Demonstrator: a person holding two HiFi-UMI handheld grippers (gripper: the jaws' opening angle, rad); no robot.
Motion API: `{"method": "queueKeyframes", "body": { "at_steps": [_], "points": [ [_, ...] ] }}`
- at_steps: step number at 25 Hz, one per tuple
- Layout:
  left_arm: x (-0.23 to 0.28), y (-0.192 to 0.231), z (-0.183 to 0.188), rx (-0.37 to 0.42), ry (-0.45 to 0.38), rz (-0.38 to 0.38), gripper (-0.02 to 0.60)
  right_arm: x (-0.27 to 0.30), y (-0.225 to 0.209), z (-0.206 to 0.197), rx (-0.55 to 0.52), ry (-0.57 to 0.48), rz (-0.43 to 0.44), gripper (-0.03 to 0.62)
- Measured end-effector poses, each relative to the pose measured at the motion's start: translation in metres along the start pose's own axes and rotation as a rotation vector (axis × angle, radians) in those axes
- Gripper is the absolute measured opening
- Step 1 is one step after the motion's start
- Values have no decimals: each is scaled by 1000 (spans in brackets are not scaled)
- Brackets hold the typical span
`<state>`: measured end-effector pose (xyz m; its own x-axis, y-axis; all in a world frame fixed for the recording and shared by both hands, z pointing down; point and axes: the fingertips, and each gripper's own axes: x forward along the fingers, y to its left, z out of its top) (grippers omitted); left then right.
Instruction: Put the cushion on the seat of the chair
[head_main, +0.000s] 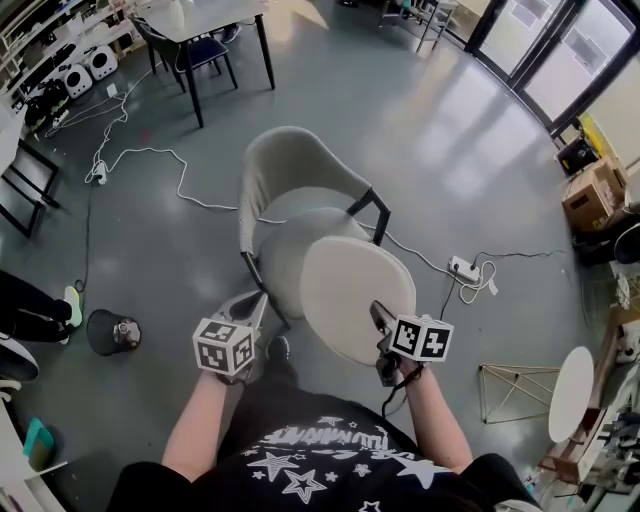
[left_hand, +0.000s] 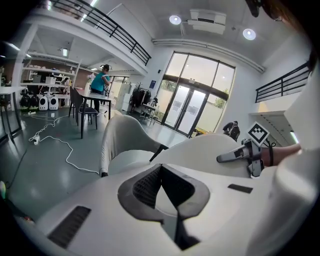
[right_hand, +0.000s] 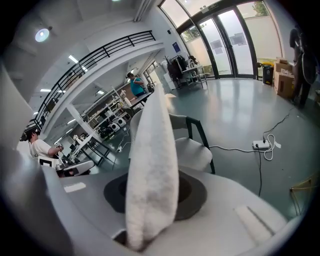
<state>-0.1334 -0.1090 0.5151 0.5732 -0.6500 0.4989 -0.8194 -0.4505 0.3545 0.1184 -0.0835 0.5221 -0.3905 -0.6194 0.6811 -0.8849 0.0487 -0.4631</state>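
Note:
The round off-white cushion (head_main: 355, 295) hangs tilted over the front right of the grey chair's seat (head_main: 285, 215). My right gripper (head_main: 380, 318) is shut on the cushion's near edge. In the right gripper view the cushion (right_hand: 152, 170) stands edge-on between the jaws, with the chair (right_hand: 192, 150) behind it. My left gripper (head_main: 258, 300) is at the chair's front left, apart from the cushion. Its jaws (left_hand: 161, 187) meet with nothing in them. From the left gripper view I see the chair back (left_hand: 125, 140), the cushion (left_hand: 210, 150) and the right gripper (left_hand: 235, 156).
White cables (head_main: 150, 155) and a power strip (head_main: 465, 268) lie on the floor around the chair. A black round object (head_main: 112, 332) sits at the left. A dark table (head_main: 210, 20) stands behind, and a wire stand (head_main: 520, 385) and cardboard boxes (head_main: 595, 195) at the right.

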Motion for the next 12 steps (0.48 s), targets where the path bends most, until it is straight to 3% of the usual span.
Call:
{"method": "queueKeyframes", "body": {
  "at_steps": [12],
  "points": [
    [51,76,44,-32,23,-56,9,55,19,56,-9,15,-98,71]
  ]
}}
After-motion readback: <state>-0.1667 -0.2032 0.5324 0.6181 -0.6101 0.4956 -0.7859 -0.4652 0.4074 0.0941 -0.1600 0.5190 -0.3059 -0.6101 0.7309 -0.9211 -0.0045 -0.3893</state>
